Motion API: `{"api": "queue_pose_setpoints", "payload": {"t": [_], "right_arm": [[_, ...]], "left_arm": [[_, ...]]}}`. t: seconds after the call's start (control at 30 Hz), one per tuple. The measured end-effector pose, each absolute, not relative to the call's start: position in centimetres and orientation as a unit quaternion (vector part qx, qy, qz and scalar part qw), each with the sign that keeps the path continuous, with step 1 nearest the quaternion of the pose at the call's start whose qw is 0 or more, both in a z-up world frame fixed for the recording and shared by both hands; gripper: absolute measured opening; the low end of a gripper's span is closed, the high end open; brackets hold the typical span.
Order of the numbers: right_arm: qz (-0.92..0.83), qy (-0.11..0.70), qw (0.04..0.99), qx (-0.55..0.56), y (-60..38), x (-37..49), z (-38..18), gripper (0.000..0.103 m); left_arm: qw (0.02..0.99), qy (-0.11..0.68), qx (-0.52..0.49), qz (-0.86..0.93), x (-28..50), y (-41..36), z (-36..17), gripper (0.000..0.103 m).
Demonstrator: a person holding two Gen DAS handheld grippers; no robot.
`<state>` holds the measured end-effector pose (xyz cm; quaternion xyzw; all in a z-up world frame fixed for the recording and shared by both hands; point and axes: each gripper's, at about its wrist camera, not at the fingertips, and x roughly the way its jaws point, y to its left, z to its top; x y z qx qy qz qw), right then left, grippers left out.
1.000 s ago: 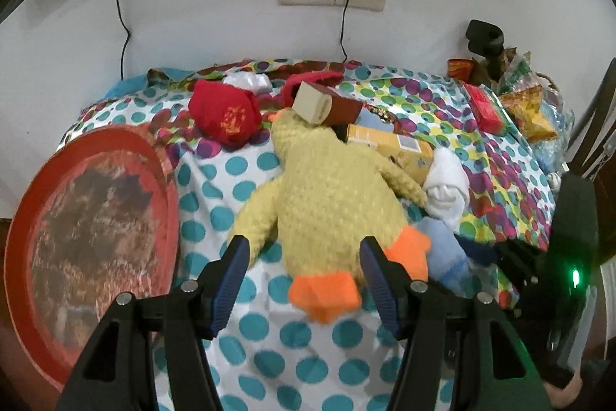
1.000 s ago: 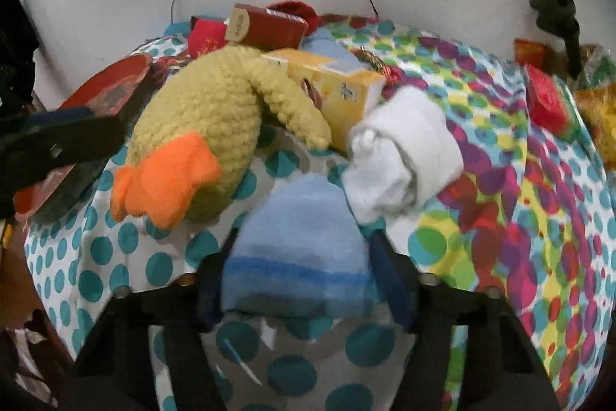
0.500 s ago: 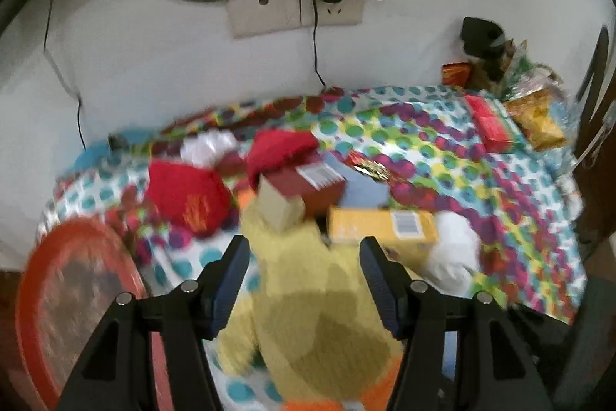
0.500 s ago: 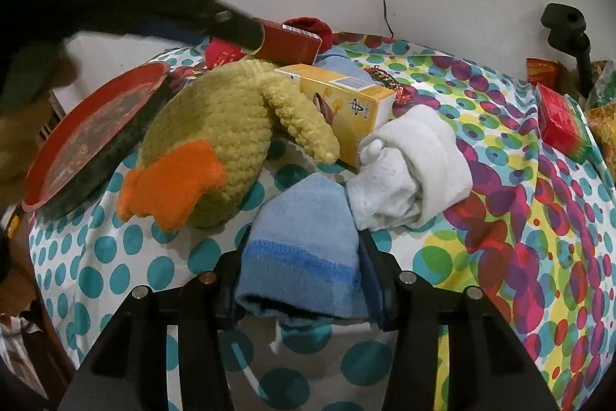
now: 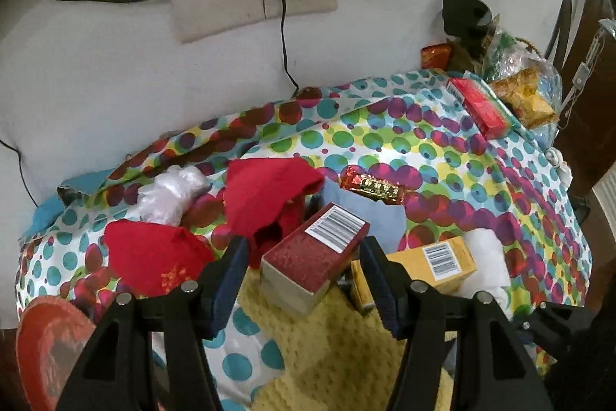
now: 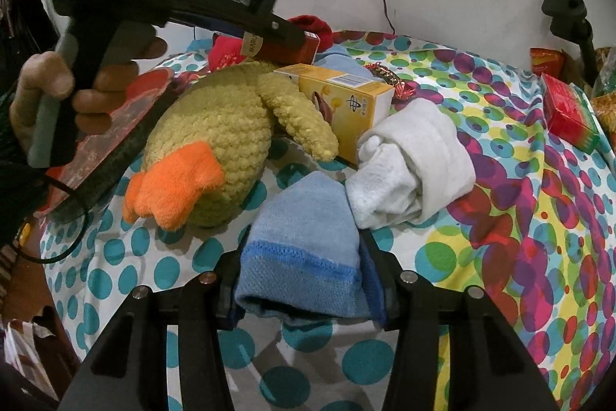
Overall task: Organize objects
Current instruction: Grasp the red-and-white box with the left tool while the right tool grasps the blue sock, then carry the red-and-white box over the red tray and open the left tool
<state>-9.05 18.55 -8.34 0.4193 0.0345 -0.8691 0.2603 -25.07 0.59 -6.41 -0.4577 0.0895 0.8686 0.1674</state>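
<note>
Spotty cloth [image 5: 442, 149] covers the whole table, shiny and full of round dots in teal, purple and green. On it, just ahead and left of the right gripper [image 6: 304, 280], lies a big fuzzy yellow duck toy [image 6: 223, 126] with soft orange feet; the left gripper [image 5: 304, 276] hangs right over its bumpy yellow back. Down to the left of the left gripper sits a round red tray [image 5: 46, 338] at the table edge. Ahead and to the right of the right gripper is a rolled white towel [image 6: 415, 164], fluffy and lumpy. The right gripper is squeezed tight on a soft light blue sock [image 6: 304, 249] with a darker blue band, held between its two fingers close to the cloth. Just beyond the towel stands a yellow cardboard box [image 6: 342, 103]. The left gripper's fingers stand apart on both sides of a dark red box [image 5: 313, 260] with a white barcode label, and the box sits on the duck; I cannot tell if the fingers touch it. Beyond that box lies a crumpled red cloth [image 5: 269, 195].
</note>
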Motion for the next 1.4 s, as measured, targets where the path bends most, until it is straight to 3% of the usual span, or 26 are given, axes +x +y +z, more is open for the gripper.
{"api": "queue_pose_setpoints", "payload": {"t": [0.2, 0.27, 0.63, 1.1, 1.4], "right_arm": [[-0.87, 0.031, 0.256, 0.42, 18.3, -9.1, -8.4, 0.046], [-0.87, 0.032, 0.256, 0.42, 18.3, -9.1, -8.4, 0.046], [-0.871, 0.036, 0.254, 0.419, 18.3, -9.1, -8.4, 0.048], [-0.871, 0.04, 0.254, 0.418, 18.5, -9.0, -8.4, 0.048], [-0.872, 0.047, 0.251, 0.418, 18.5, -9.0, -8.4, 0.048]], "left_arm": [[0.159, 0.095, -0.44, 0.879, -24.4, 0.9, -7.1, 0.06], [0.152, 0.097, -0.44, 0.88, -24.3, 0.8, -7.3, 0.045], [0.136, 0.041, -0.437, 0.888, -23.6, -0.9, -6.4, 0.03], [0.138, 0.049, -0.418, 0.897, -20.5, -1.4, -3.9, 0.029], [0.097, 0.038, -0.414, 0.904, -17.6, -5.7, -2.3, 0.029]]}}
